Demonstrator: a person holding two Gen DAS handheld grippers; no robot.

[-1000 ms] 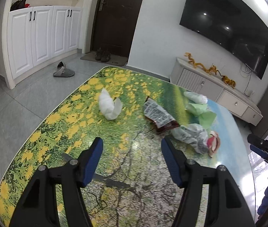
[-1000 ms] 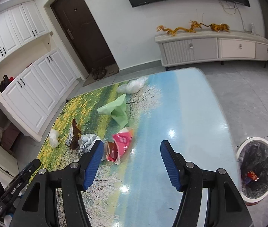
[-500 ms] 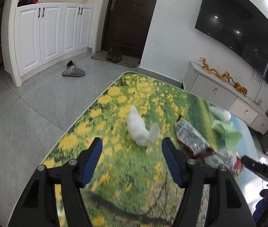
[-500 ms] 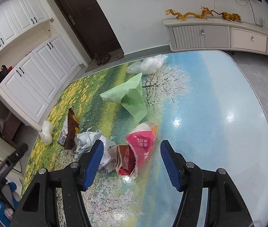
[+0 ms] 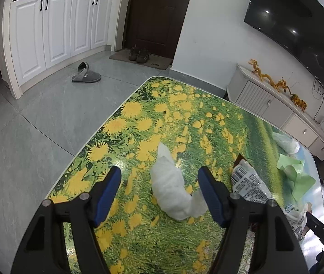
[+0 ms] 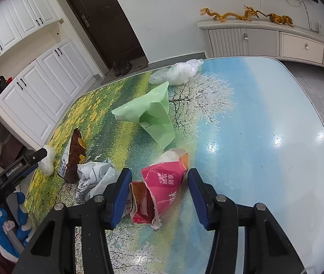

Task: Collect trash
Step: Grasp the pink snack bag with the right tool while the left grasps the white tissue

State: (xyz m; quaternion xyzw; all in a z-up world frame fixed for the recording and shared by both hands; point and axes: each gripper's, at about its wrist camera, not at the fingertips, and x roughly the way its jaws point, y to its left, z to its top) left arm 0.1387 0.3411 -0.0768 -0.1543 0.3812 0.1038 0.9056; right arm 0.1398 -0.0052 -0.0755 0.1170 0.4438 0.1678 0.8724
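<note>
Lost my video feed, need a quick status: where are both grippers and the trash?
Left gripper open, closing around white wad. Right gripper open, closing around pink wrapper, no pinch yet. Nothing blocking.

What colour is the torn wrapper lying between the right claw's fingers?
Pink wrapper with white lettering, red at its torn end; it shows best in the right wrist view.

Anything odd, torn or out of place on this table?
Litter is strewn across the table: a torn-open pink wrapper, crumpled green paper, a clear plastic bag, a brown wrapper and a white wad.
</note>
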